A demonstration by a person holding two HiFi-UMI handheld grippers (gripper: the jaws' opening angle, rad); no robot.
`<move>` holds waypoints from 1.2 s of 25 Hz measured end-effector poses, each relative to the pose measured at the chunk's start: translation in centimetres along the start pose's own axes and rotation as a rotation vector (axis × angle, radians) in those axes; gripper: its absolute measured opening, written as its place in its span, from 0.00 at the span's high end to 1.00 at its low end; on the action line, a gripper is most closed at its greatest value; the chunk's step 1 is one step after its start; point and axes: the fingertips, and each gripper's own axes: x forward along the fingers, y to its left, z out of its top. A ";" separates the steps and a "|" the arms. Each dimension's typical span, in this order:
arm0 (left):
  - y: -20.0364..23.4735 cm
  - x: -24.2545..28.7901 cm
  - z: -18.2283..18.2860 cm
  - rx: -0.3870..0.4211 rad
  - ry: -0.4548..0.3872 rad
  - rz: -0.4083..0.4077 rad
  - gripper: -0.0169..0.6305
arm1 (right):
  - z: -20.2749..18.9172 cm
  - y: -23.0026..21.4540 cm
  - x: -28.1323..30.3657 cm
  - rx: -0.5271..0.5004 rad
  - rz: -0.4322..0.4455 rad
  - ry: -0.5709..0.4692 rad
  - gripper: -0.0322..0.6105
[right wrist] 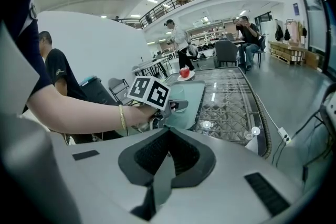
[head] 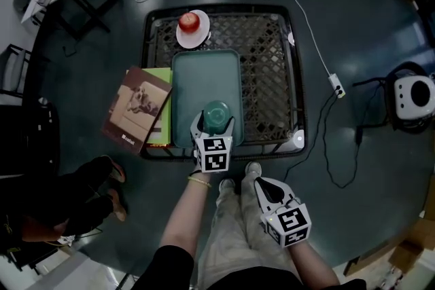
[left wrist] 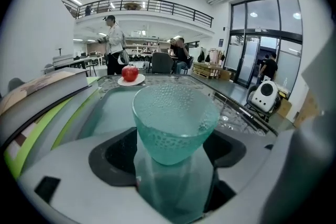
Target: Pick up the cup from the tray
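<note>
A teal see-through cup (head: 217,115) (left wrist: 176,118) stands upright at the near end of a teal tray (head: 204,75) (left wrist: 110,105). My left gripper (head: 215,125) (left wrist: 169,168) is down at the tray's near edge with the cup between its wide jaws. Its dark pads (left wrist: 107,157) stand a little off the cup's sides, so it is open. My right gripper (head: 262,185) (right wrist: 167,136) hangs lower right, off the table, above the person's legs. Its jaws meet with nothing between them. The right gripper view shows the left gripper's marker cube (right wrist: 148,93) from the side.
The tray lies on a glass-topped wicker table (head: 268,64). A red apple (head: 189,22) on a white plate (head: 194,37) sits just beyond the tray's far end. Books (head: 139,107) overhang the table's left side. Cables (head: 326,78) and a white device (head: 414,95) lie on the floor at the right.
</note>
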 end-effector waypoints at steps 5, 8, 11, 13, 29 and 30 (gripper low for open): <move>0.2 1.0 0.1 0.000 0.015 0.013 0.39 | -0.3 -0.5 0.2 0.007 0.000 0.005 0.94; 0.1 1.3 0.1 0.008 0.015 0.020 0.39 | -0.5 -0.6 0.2 0.013 -0.003 0.008 0.94; 0.1 1.3 0.1 0.008 0.014 0.029 0.40 | -0.6 -0.6 0.0 0.017 0.000 0.010 0.94; 0.1 1.4 0.2 0.011 0.013 0.028 0.40 | -0.6 -0.6 -0.1 0.019 0.001 0.007 0.94; -0.1 0.4 1.0 0.020 0.023 0.034 0.41 | -0.4 -0.2 -1.3 0.004 -0.019 -0.011 0.94; -0.2 0.1 1.2 0.021 0.020 0.032 0.41 | -0.3 -0.1 -1.3 0.002 -0.020 -0.015 0.94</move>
